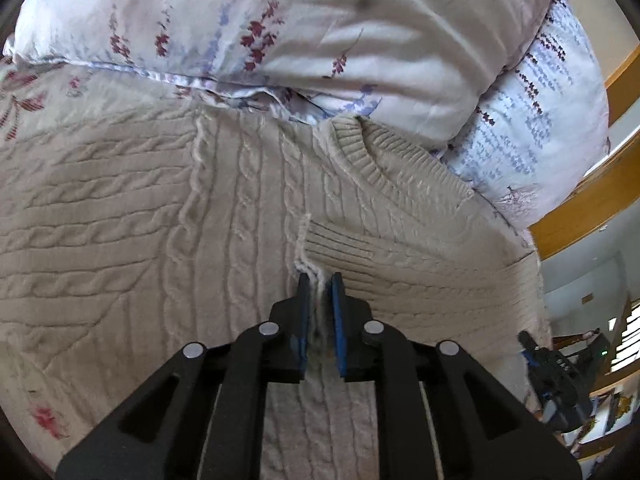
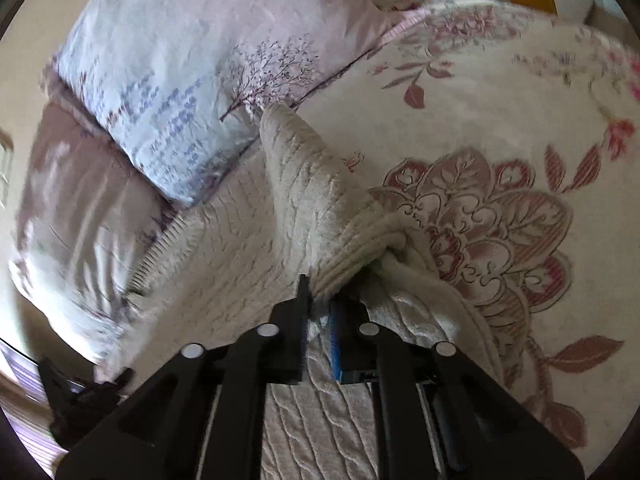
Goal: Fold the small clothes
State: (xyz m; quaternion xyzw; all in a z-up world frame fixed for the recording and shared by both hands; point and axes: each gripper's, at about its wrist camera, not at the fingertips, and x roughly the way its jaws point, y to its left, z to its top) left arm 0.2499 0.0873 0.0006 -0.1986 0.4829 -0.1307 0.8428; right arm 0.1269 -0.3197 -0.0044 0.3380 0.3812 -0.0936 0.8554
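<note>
Left gripper (image 1: 319,280) sits nearest the lens, jaws nearly together and pinching a thin ridge of the cream sweater (image 1: 160,216), right at the frayed seam edge of a folded-over ribbed sleeve cuff (image 1: 332,240). Right gripper (image 2: 320,292) likewise has its jaws nearly together, nipping a bunched ribbed edge of the same sweater (image 2: 240,264).

Sweater: cream cable knit, thick rope-like columns, ribbed crew collar (image 1: 360,148). It lies spread on the floral bedspread (image 2: 500,208), collar end pushed up against two patterned pillows (image 1: 320,32).

Hard to read:
- right wrist view is motion-blurred, so knit detail smears
- exact contact under the right pads is hidden by the raised fold (image 2: 304,168)
- hem and lower body are cut off behind both gripper frames
- in the left wrist view, the right gripper shows only as a dark shape at the far right edge (image 1: 556,376)

Orientation: in the left wrist view the body cables run bottom to top, long axis pointing away from the lens, collar at the far end by the pillows. Left-hand cables run crosswise.
</note>
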